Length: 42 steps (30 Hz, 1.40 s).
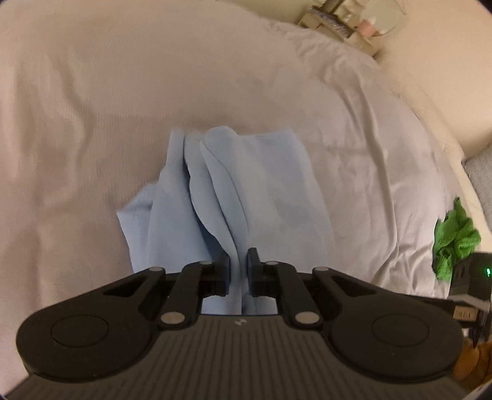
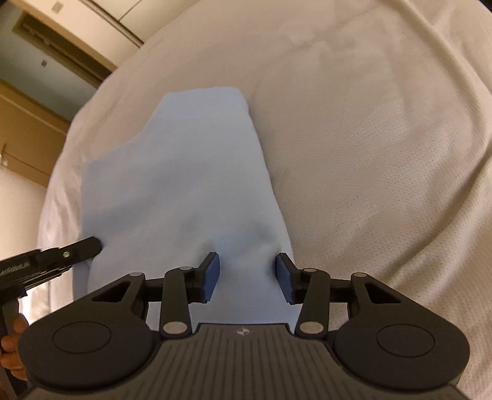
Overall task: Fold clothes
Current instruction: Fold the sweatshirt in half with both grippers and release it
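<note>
A light blue garment (image 1: 246, 184) lies in long folds on the white bed sheet (image 1: 123, 107). My left gripper (image 1: 239, 270) is shut on a ridge of its near edge, and the cloth stands pinched between the dark pads. Seen from the right wrist, the same garment (image 2: 184, 172) spreads flat and narrows toward the far end. My right gripper (image 2: 248, 274) sits low over its near right part with the blue pads (image 2: 212, 274) apart and cloth bulging between them. The left gripper's finger (image 2: 89, 244) shows at the garment's left edge.
A crumpled green cloth (image 1: 455, 243) lies at the bed's right side. The right gripper's body (image 1: 473, 277) with a green light shows beside it. Shelving with small items (image 1: 347, 18) stands beyond the bed. Wooden doors (image 2: 37, 61) lie past the bed's left edge. A hand (image 2: 12, 347) holds the left tool.
</note>
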Each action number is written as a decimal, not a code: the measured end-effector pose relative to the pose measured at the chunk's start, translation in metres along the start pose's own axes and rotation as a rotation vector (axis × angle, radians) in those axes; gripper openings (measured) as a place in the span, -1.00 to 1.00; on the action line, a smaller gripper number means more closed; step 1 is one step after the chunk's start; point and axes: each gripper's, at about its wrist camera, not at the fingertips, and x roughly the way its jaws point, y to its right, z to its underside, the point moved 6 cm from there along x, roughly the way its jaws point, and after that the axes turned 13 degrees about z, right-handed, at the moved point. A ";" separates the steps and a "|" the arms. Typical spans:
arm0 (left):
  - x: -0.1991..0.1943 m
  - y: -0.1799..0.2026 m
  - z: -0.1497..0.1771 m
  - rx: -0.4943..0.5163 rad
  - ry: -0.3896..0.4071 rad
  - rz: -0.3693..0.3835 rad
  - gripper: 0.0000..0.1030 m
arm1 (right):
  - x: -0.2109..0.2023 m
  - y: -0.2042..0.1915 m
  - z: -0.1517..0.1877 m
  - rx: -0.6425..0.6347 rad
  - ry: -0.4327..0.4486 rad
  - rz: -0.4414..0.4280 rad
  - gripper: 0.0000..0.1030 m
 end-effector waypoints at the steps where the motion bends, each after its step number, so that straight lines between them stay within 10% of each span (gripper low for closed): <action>1: -0.005 0.001 -0.001 0.009 0.018 -0.001 -0.88 | -0.002 -0.002 -0.001 0.004 -0.001 -0.002 -0.12; 8: -0.056 -0.002 0.000 0.073 0.162 -0.046 -0.88 | -0.007 -0.048 -0.013 -0.085 0.000 -0.075 -0.12; 13: -0.013 -0.061 0.027 -0.123 0.076 -0.017 -0.87 | 0.006 -0.052 -0.004 -0.168 0.023 0.068 -0.13; 20: -0.030 -0.083 0.027 -0.267 0.148 0.052 -0.77 | -0.020 -0.020 -0.009 -0.150 0.060 0.062 -0.13; 30: -0.066 -0.007 0.064 0.045 0.054 -0.034 -0.78 | -0.059 0.019 0.039 -0.211 0.042 0.033 -0.13; 34: -0.038 -0.018 0.089 -0.013 -0.037 -0.177 -0.80 | -0.050 0.024 0.054 -0.295 0.033 0.105 -0.13; 42: -0.058 0.004 0.094 -0.021 -0.017 -0.225 -0.80 | -0.078 0.028 0.059 -0.348 0.066 0.091 -0.14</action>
